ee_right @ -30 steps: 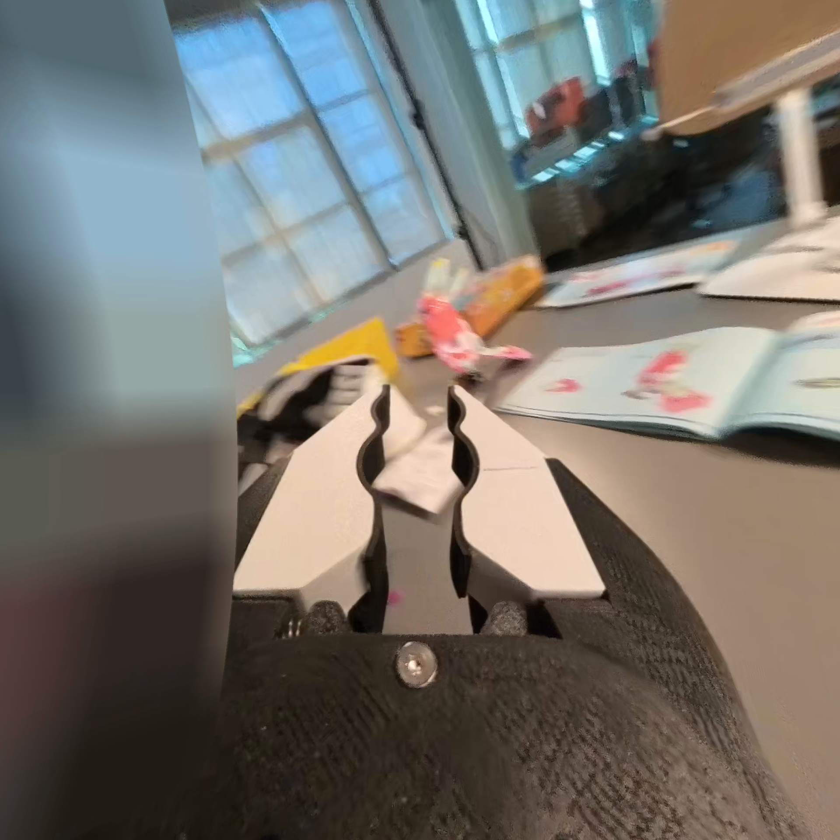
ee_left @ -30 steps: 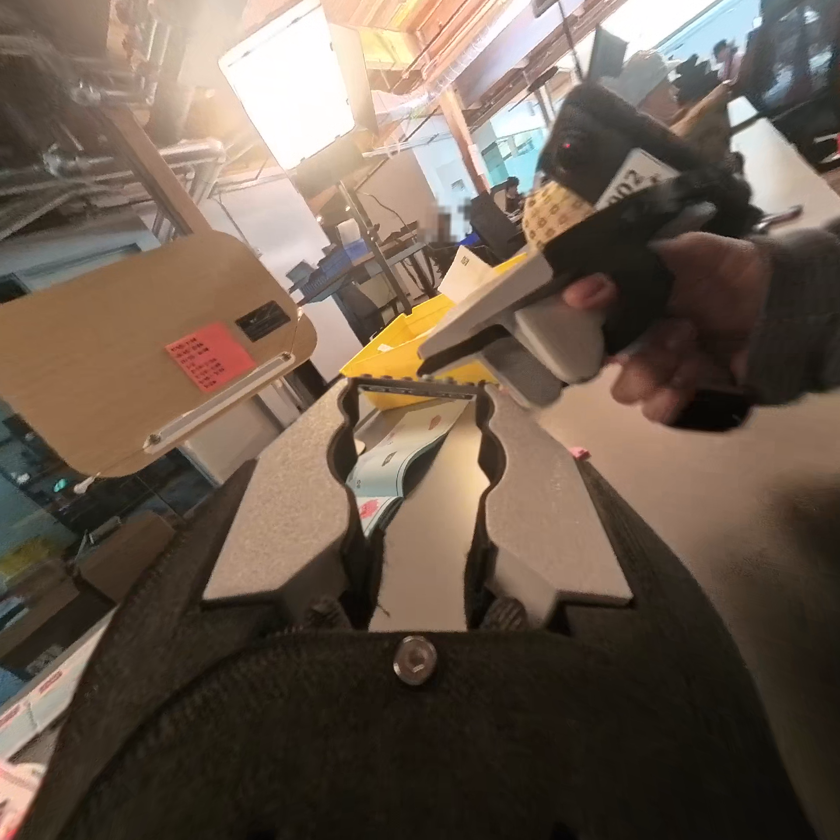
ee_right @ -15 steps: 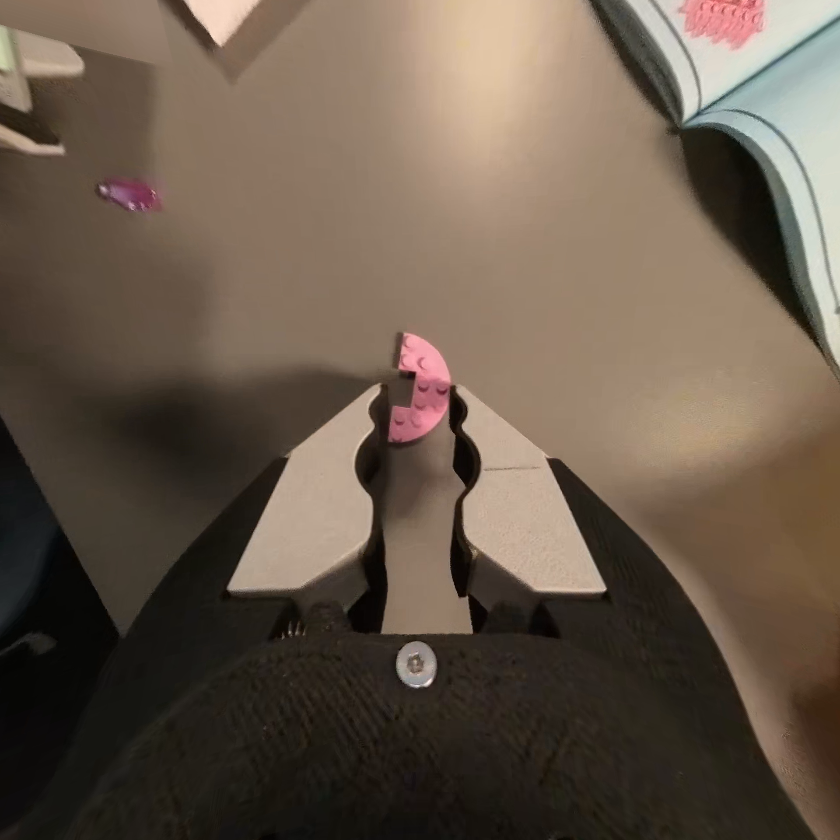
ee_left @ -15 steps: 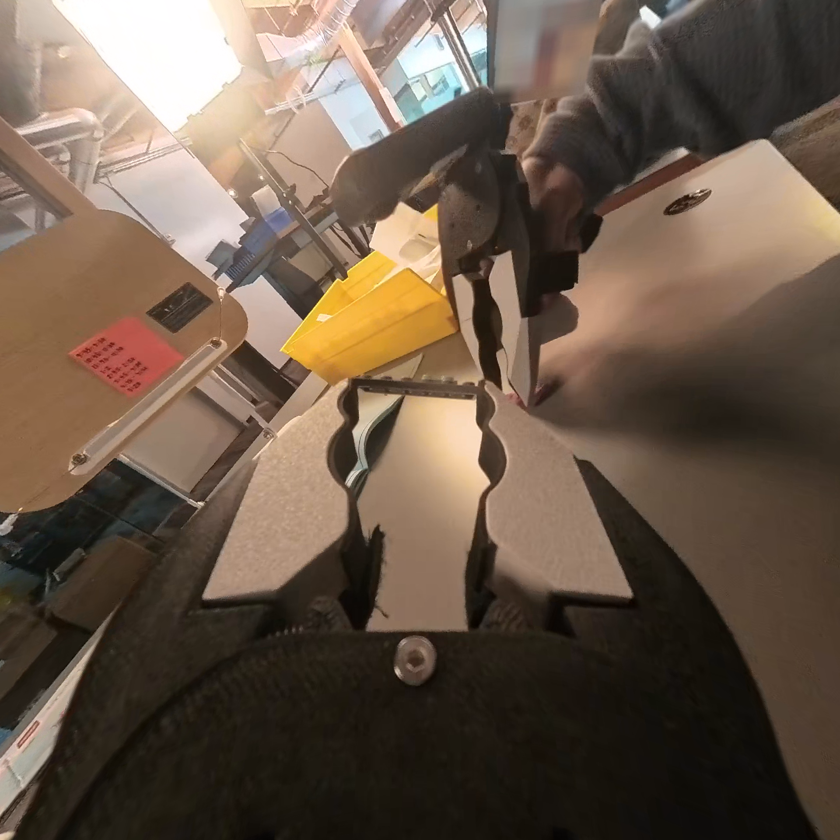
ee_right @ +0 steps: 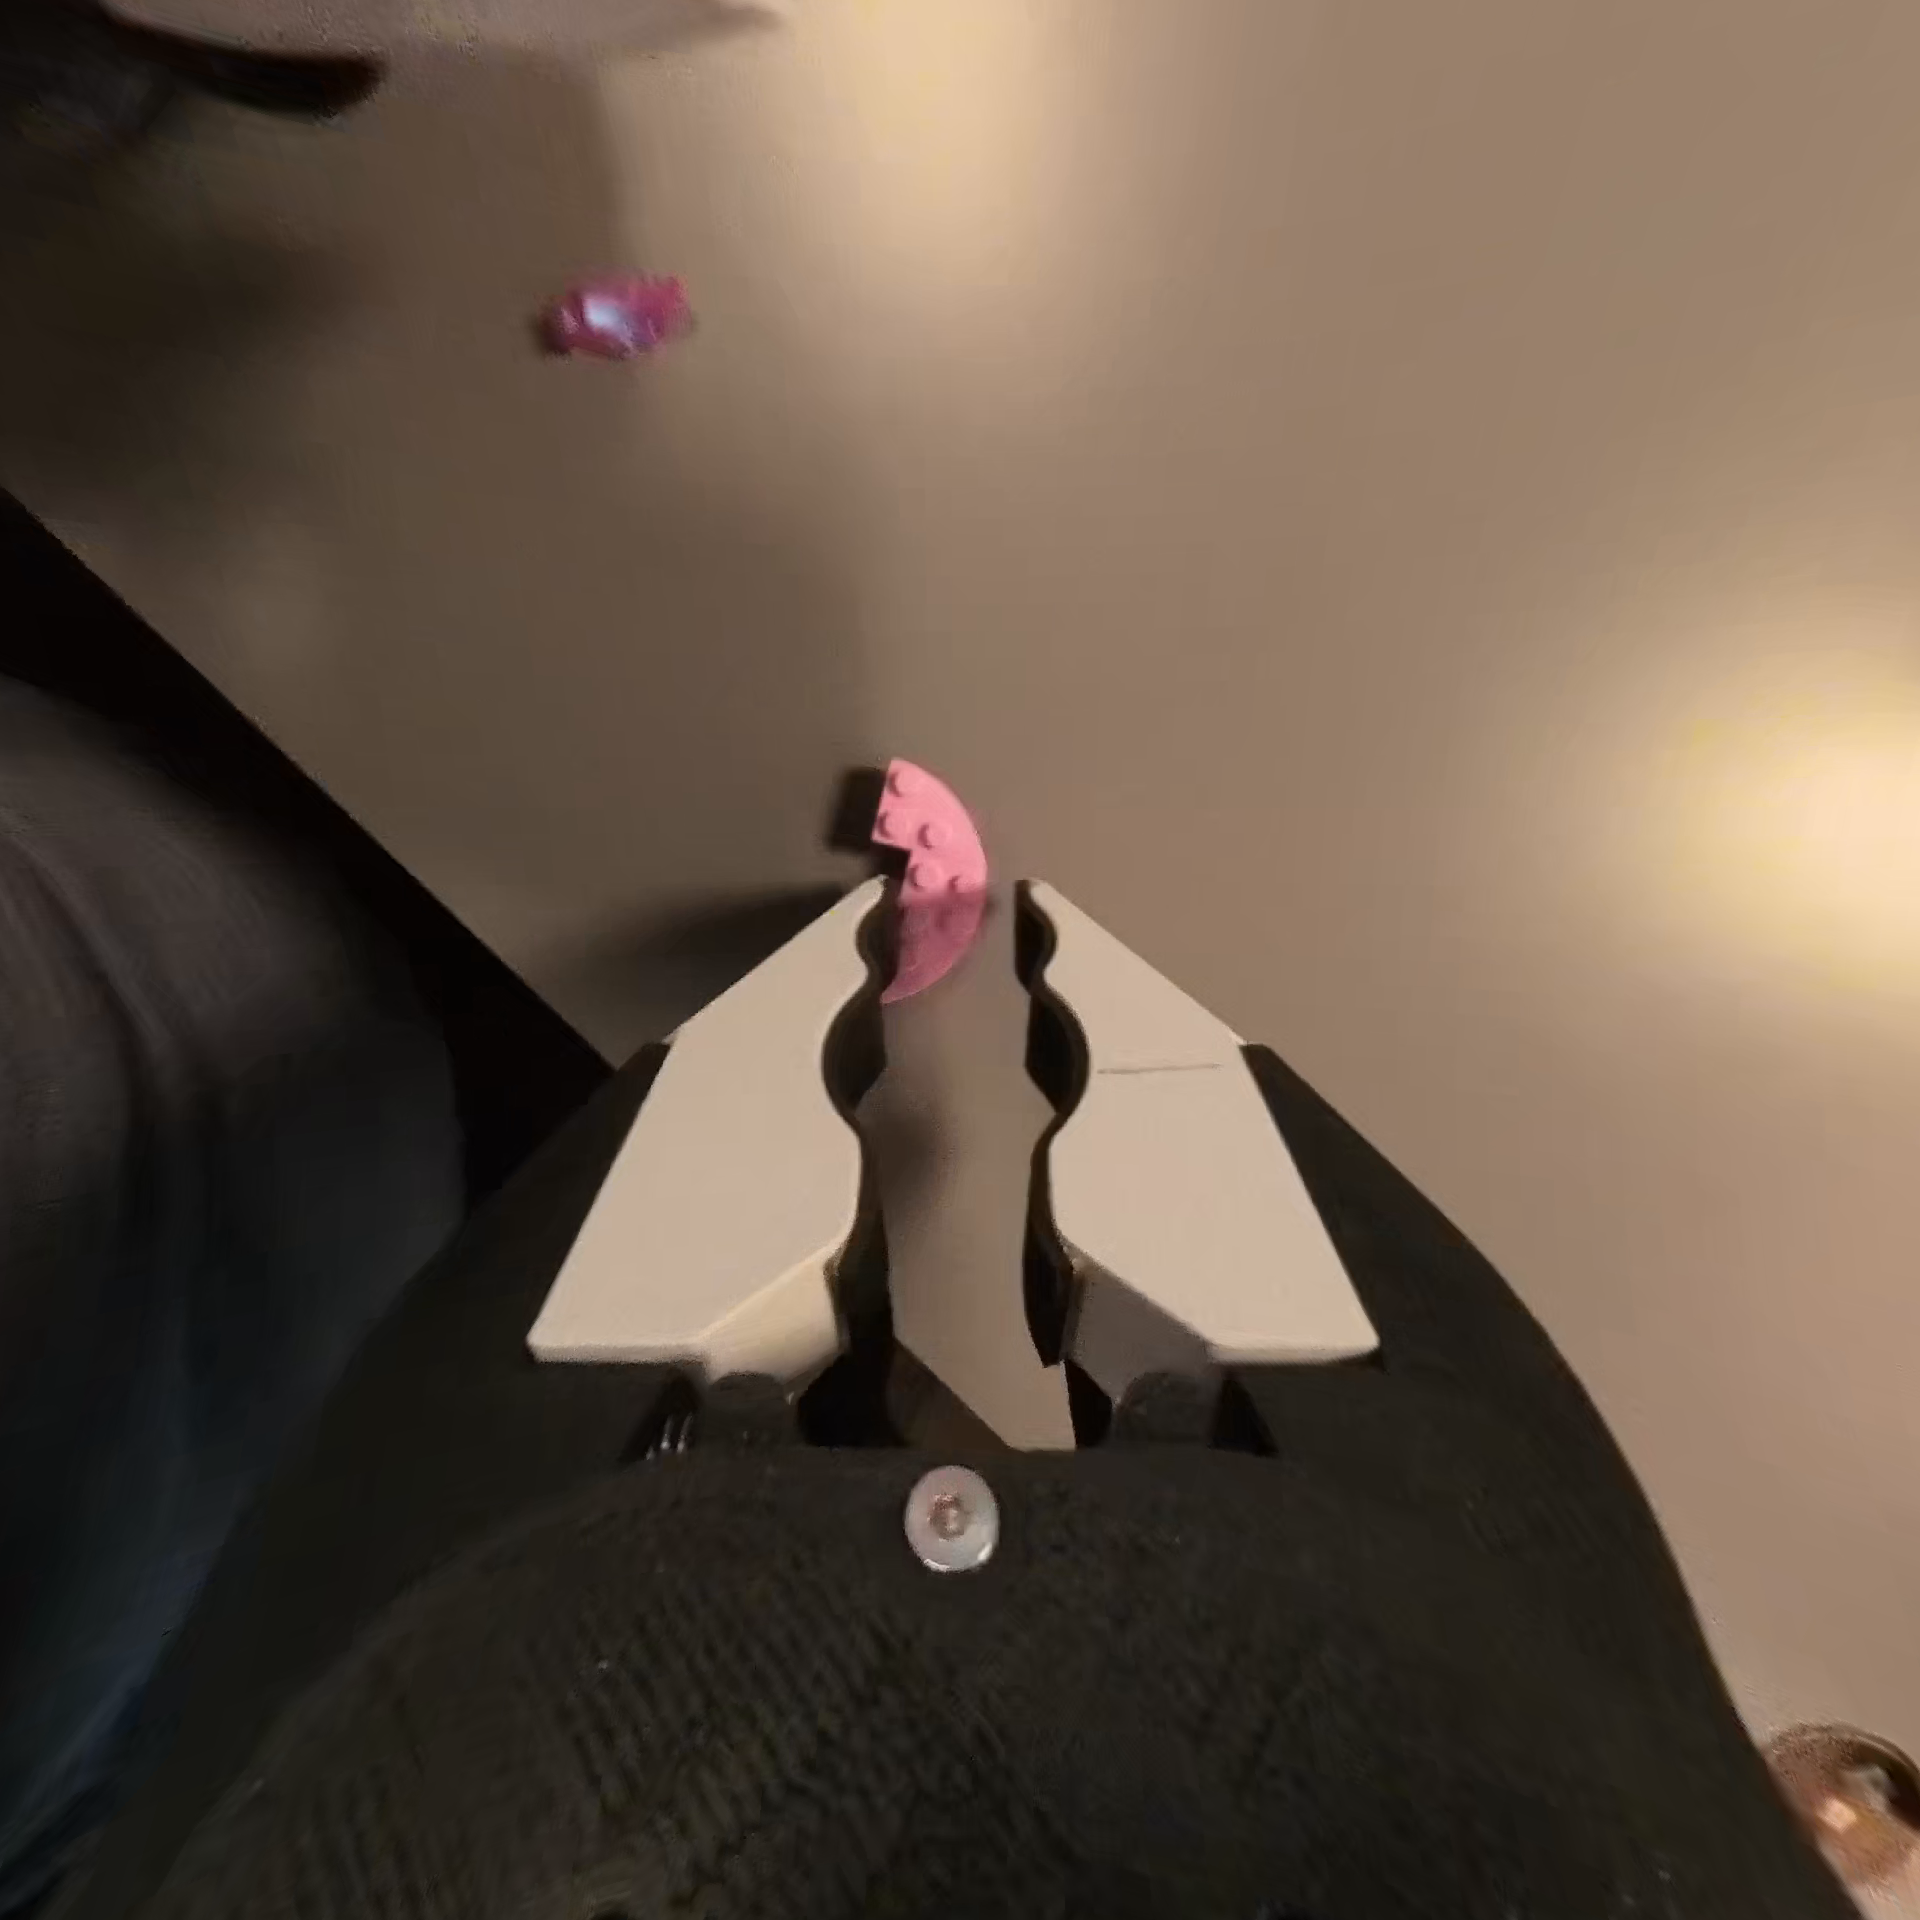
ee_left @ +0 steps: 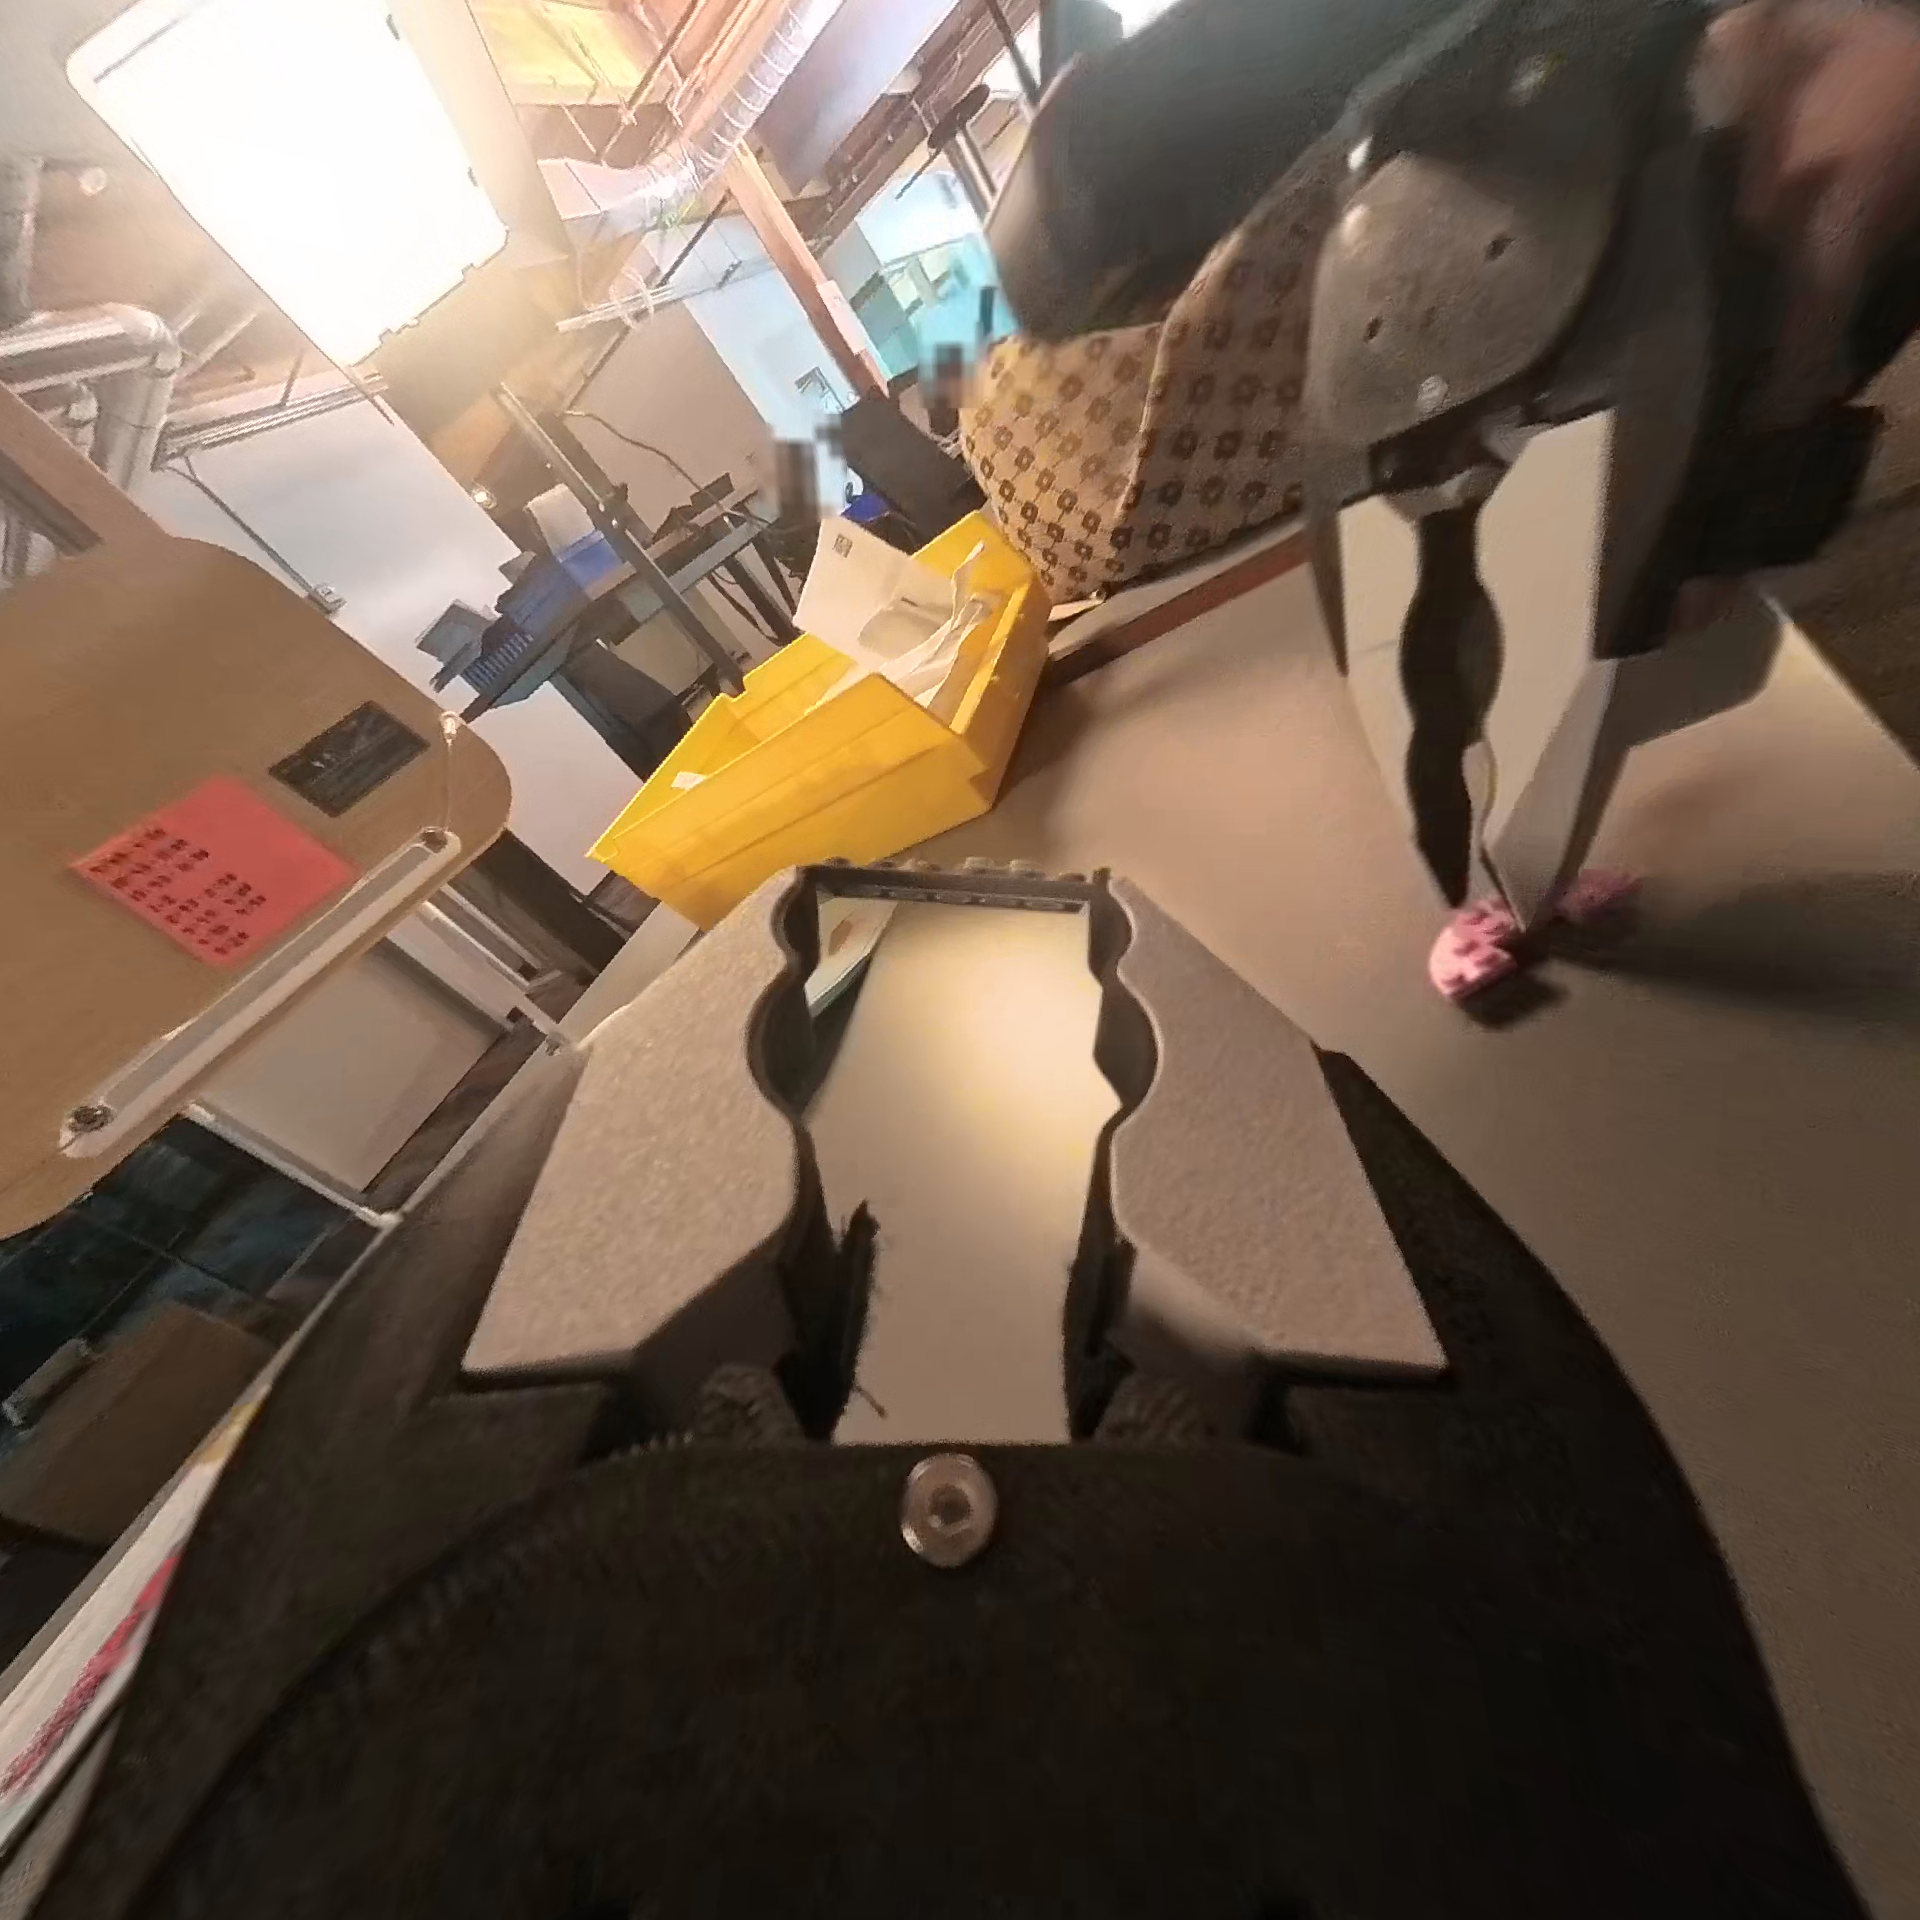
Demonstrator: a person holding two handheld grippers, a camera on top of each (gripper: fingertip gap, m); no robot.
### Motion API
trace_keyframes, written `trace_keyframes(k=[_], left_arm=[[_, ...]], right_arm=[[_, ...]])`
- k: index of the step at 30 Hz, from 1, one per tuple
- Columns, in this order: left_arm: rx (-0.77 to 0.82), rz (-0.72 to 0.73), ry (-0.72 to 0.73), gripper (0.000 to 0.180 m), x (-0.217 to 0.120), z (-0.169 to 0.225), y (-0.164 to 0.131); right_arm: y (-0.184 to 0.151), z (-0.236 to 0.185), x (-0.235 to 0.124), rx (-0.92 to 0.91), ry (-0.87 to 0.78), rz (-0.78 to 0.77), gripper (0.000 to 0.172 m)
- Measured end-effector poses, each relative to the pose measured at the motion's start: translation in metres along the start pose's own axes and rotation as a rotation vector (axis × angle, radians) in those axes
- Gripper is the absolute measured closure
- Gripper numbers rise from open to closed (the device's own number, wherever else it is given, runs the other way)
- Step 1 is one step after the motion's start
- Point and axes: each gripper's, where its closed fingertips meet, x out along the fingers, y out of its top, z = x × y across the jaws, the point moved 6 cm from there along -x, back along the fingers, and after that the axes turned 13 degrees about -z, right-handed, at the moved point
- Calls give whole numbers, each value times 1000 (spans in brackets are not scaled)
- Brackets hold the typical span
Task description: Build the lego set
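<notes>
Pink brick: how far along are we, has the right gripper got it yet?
Done: the left gripper holds a dark studded plate across its fingertips. In hand: the right gripper straddles the pink brick lying on the table, with a gap at one finger, so it is not gripped. Left: closing and lifting. Another pink piece lies untouched.

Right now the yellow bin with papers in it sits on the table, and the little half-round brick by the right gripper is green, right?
Not quite: the brick at the right gripper is pink, as the right wrist view shows. The yellow bin with papers does sit on the table.
</notes>
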Motion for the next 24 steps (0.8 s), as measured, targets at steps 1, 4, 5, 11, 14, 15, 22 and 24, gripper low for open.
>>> trace_keyframes(k=[1,4,5,11,14,15,22,24], left_arm=[[-4,6,-7,129,0,1,1],[-11,13,-23,129,0,3,0],[-13,16,-27,129,0,4,1],[-34,41,-47,129,-3,4,4],[-34,44,-51,129,-3,4,5],[-33,43,-52,129,-3,4,5],[-19,36,-46,129,-3,4,5],[-14,33,-47,129,-3,5,5]], right_arm=[[-2,-4,-6,-24,-48,75,145],[-13,-25,-26,-246,-94,303,128],[-20,-34,-27,-350,-106,333,126],[-40,-55,9,-564,-159,163,95],[-40,-58,11,-526,-131,127,95],[-42,-60,9,-504,-108,114,96],[-55,-77,-2,-318,-39,163,98],[-57,-61,-11,-77,-62,250,114]])
